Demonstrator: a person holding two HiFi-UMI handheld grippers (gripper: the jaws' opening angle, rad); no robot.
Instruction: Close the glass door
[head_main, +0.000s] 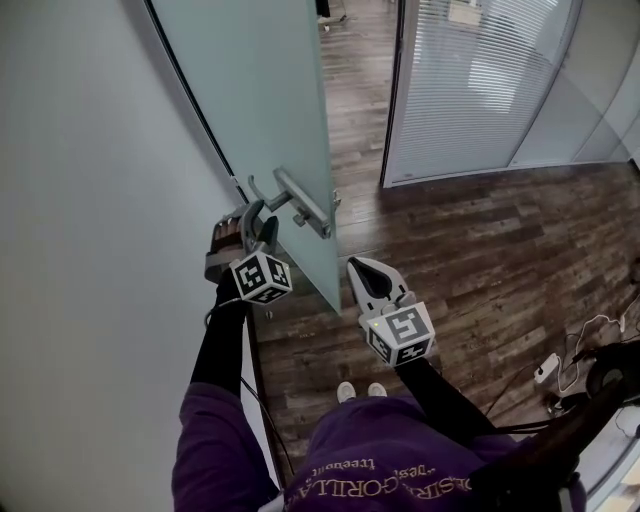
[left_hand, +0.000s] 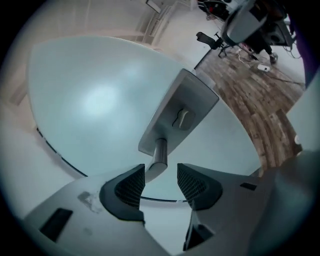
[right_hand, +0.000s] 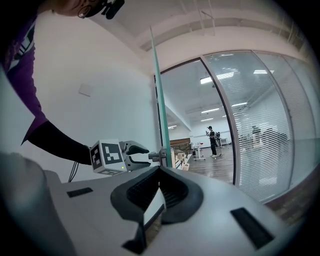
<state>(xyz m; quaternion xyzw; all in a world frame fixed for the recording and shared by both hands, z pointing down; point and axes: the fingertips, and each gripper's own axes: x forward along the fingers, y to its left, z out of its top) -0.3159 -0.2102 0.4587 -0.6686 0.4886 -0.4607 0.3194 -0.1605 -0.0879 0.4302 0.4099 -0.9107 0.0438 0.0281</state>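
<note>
Here the glass door (head_main: 260, 110) is standing ajar, swung in towards the white wall (head_main: 90, 200), with its free edge pointing down at the person's white shoes (head_main: 360, 390). On the wall side of the door, the left gripper (head_main: 255, 215) is reaching up to the metal handle (head_main: 300, 200). The jaws are standing apart around the lever and are not squeezing it. In the left gripper view the frosted door (left_hand: 100, 100) is filling most of the frame, and the handle plate (left_hand: 180, 112) is sitting on it. The lever (left_hand: 157, 160) is running down from the plate into the gap of the left gripper (left_hand: 161, 172). Its rounded end is lying close to one pad, with open space showing to the other.

Just beyond the door's free edge, on the room side, the right gripper (head_main: 362, 268) is hovering above the wood floor (head_main: 480, 250). It is not touching the door, and its jaws are meeting at the tips with nothing held. The right gripper view is looking along the right gripper (right_hand: 159, 172) at the door edge (right_hand: 161, 110) seen end-on. The left gripper (right_hand: 137, 152) is showing beside that edge at handle height.

Past the door, a glass partition with blinds (head_main: 470, 80) is curving away. Through the doorway a distant person (right_hand: 212, 140) is standing in the far room.
</note>
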